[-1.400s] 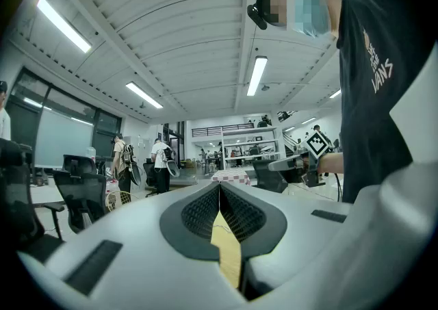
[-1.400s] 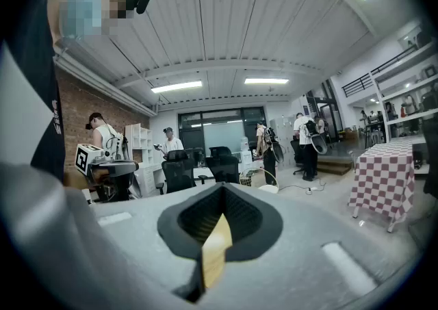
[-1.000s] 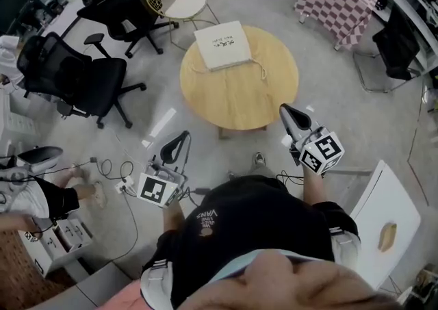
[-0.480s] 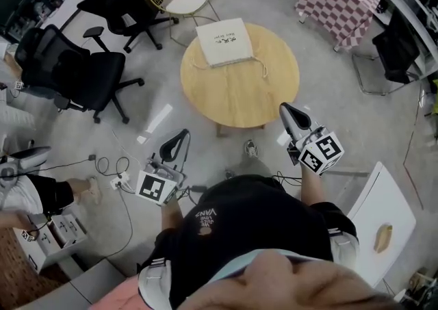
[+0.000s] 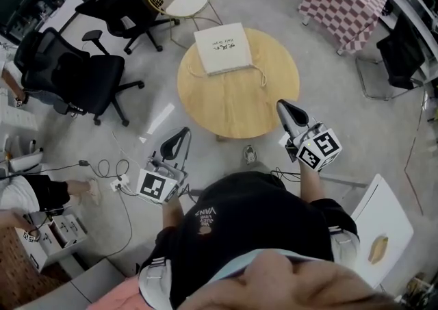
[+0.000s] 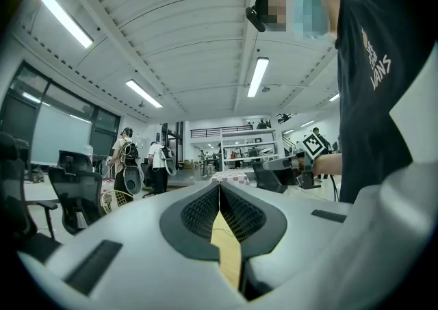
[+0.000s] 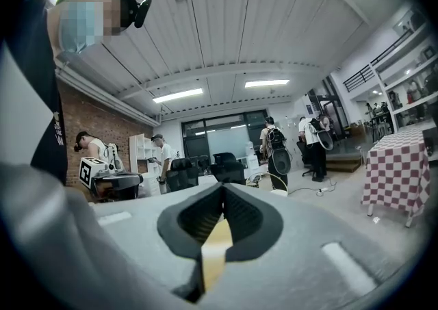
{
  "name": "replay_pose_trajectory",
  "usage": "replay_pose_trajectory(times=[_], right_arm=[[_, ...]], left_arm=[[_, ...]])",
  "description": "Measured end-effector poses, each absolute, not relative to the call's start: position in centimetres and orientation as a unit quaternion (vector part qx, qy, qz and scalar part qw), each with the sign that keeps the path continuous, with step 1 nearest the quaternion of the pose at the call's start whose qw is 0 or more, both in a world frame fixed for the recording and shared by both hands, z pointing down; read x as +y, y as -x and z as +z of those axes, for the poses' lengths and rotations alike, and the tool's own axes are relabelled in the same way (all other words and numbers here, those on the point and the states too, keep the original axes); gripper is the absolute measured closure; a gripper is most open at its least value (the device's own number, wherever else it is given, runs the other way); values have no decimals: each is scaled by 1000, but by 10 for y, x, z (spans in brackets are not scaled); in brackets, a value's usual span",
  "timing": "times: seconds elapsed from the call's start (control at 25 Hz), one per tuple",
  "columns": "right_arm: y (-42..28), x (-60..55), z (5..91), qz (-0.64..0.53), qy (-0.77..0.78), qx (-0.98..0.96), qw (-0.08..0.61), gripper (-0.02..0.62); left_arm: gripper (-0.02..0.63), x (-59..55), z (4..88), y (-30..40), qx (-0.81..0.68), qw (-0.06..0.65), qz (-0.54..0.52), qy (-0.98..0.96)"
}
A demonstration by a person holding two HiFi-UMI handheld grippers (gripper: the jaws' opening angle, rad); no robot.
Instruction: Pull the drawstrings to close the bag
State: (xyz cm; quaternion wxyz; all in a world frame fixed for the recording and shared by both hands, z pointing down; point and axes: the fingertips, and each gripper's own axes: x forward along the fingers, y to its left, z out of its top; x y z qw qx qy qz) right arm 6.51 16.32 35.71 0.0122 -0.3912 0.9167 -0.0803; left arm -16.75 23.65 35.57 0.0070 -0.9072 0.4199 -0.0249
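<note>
**Head view, with both gripper views.** The left tool (image 5: 183, 133) and the right tool (image 5: 281, 105) are held level in front of the person. The jaws of each are pressed together with nothing between them.

The bag (image 5: 220, 47) is cream, flat and printed. It lies on the far part of the round wooden surface (image 5: 239, 107), ahead of both tools, between their lines and well apart from each. One drawstring (image 5: 260, 72) trails loose from the bag's corner on the right tool's side.

Black office chairs (image 5: 68, 72) stand ahead of the left tool, out to its left. A checked cloth (image 5: 342, 1) lies ahead of the right tool, out to its right.
</note>
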Motion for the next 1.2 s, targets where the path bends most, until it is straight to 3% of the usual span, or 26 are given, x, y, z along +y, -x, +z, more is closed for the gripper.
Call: replay_pose_trajectory(times=[0.32,1.0,1.2], right_arm=[[-90,101,367,-99,369,924,14,597],[-139,4,406,-122,303,945,-5,597],[-144,-10,419,-137,303,943,-8,597]], left_arm=[[607,181,364,121,401,33,-68,913],[607,93,380,58,460,29,-52,886],[606,73,388,56,453,57,-55,888]])
